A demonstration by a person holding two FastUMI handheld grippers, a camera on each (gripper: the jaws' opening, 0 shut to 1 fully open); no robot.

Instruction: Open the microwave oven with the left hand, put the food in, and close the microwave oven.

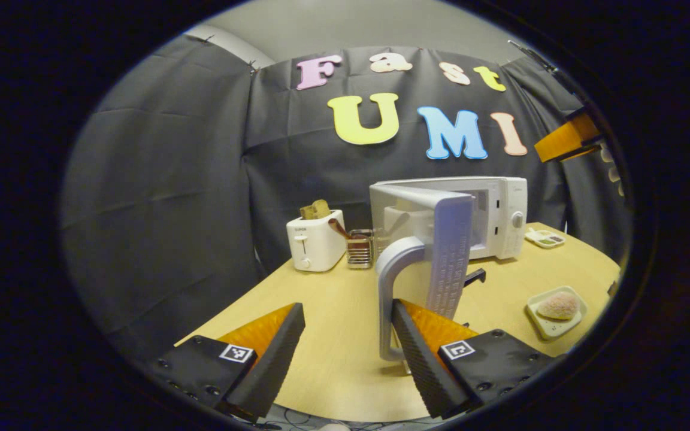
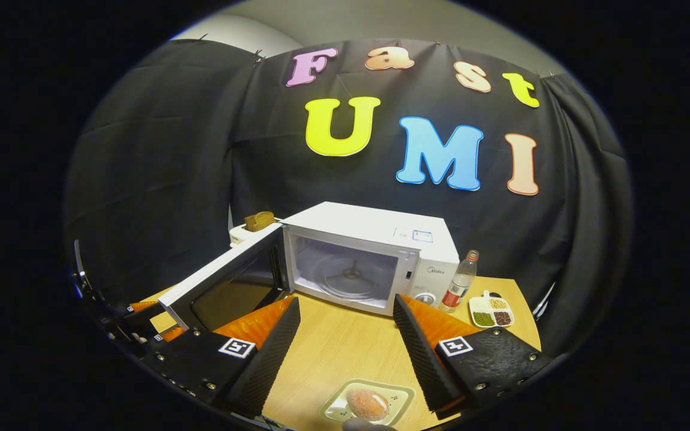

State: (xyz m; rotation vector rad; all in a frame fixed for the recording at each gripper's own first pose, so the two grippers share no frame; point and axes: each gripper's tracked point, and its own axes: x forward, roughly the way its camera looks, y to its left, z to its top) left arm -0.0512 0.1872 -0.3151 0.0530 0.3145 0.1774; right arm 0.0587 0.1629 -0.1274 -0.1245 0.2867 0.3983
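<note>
Microwave (image 2: 375, 263) stands at the back of the tabletop (image 2: 345, 347) with its door (image 2: 225, 287) swung wide out to one side, the cavity and its turntable bare to see. My left tool (image 1: 345, 347) is spread apart, gripping nothing; the door's curved handle (image 1: 390, 287) rises just beside one of its fingers (image 1: 423, 353), and I cannot tell whether they touch. My right tool (image 2: 345, 347) is likewise spread, hovering in front of the microwave's open mouth. Food (image 2: 368, 404), a round pinkish bun, lies on a small pale plate (image 2: 396, 398) in front of the microwave, below and between that tool's fingers, untouched. Beside the microwave's control side stand a bottle (image 2: 460, 281) and a divided dish (image 2: 492, 311); beyond its hinge side sits a toaster (image 1: 315, 242) holding bread.
</note>
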